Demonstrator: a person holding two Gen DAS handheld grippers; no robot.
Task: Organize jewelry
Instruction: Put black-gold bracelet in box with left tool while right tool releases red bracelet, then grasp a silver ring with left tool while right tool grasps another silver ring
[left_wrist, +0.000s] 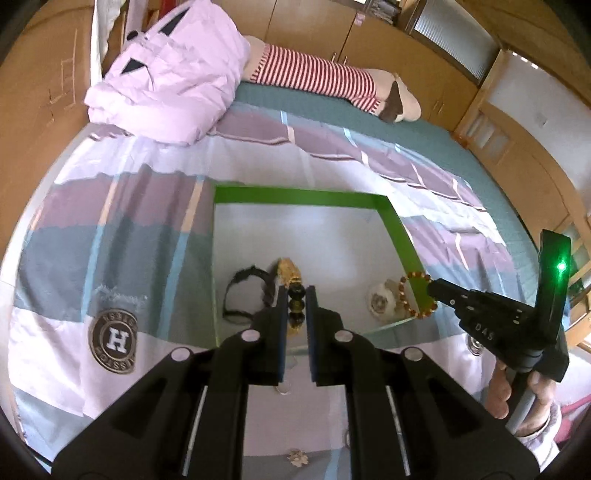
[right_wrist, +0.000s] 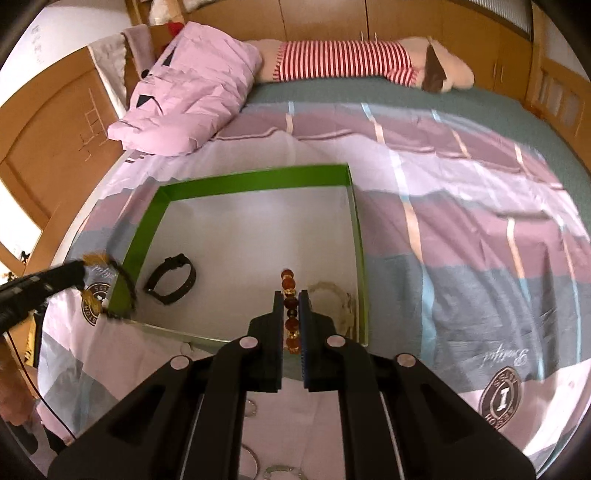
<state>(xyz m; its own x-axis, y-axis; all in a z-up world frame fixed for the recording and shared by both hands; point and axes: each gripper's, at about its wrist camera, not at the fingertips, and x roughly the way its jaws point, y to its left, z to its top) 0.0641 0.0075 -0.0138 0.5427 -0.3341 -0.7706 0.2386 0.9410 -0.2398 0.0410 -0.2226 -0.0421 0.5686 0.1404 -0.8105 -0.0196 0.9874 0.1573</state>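
A shallow green-walled box (left_wrist: 306, 195) (right_wrist: 251, 182) with a white floor lies on the bed. My left gripper (left_wrist: 296, 295) is shut on a dark bead bracelet with a gold charm (left_wrist: 291, 275), held over the box's near left part; it also shows in the right wrist view (right_wrist: 110, 273). My right gripper (right_wrist: 291, 299) is shut on an amber bead bracelet (right_wrist: 289, 291), held above the box's near right corner, and seen in the left wrist view (left_wrist: 419, 291). A black band (left_wrist: 245, 291) (right_wrist: 171, 282) and a pale bracelet (left_wrist: 380, 301) (right_wrist: 340, 299) lie in the box.
The box sits on a plaid bedspread (right_wrist: 461, 206). A folded lilac quilt (left_wrist: 166, 70) and a striped plush toy (left_wrist: 325, 79) lie at the far side. Small rings and trinkets (right_wrist: 255, 410) (left_wrist: 297, 458) lie on the cover near me. Wooden cabinets (left_wrist: 22, 122) surround the bed.
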